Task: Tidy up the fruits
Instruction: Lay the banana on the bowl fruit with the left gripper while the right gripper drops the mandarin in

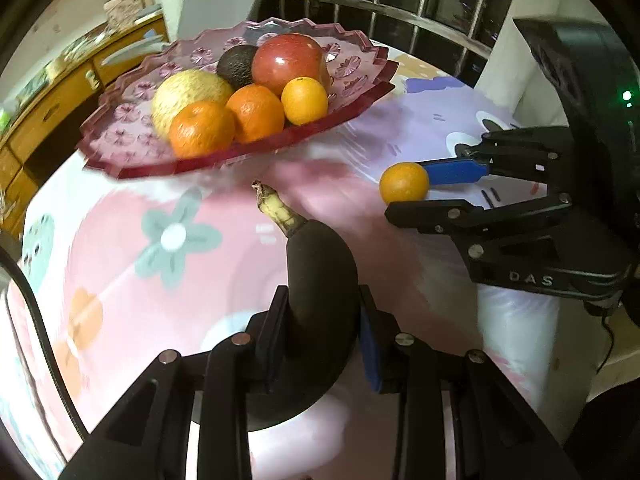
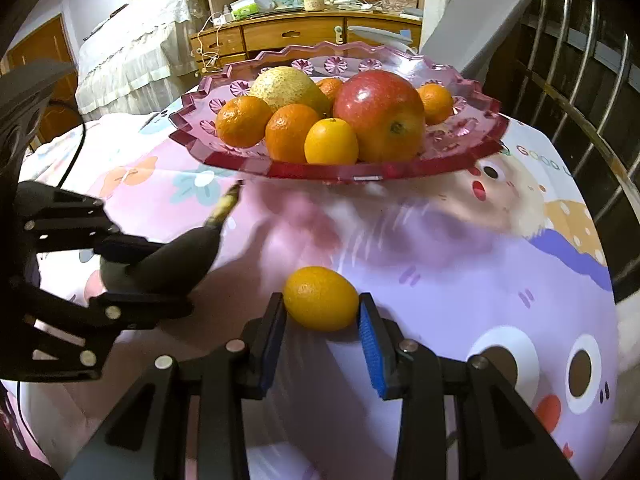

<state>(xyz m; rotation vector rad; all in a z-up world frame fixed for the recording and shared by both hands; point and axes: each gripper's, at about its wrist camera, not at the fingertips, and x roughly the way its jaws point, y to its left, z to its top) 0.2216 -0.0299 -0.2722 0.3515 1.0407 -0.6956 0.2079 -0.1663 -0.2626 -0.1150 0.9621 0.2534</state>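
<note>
My left gripper (image 1: pixel 320 320) is shut on a blackened banana (image 1: pixel 320 280), held above the cloth with its yellowish stem pointing at the pink fruit tray (image 1: pixel 360 108). In the right wrist view the left gripper (image 2: pixel 132 276) and banana (image 2: pixel 176 256) are at the left. My right gripper (image 2: pixel 322 320) is shut on a small orange kumquat (image 2: pixel 320 298); it also shows in the left wrist view (image 1: pixel 404 182), held by the right gripper (image 1: pixel 412 194). The tray (image 2: pixel 320 170) holds an apple (image 2: pixel 380 116), a pear, several oranges and an avocado (image 1: pixel 238 66).
The table is covered by a cartoon-print cloth (image 2: pixel 480 280). A metal railing (image 2: pixel 580 80) runs along the right behind the table. A wooden dresser (image 2: pixel 300 36) and a draped bed (image 2: pixel 132 52) stand beyond the tray.
</note>
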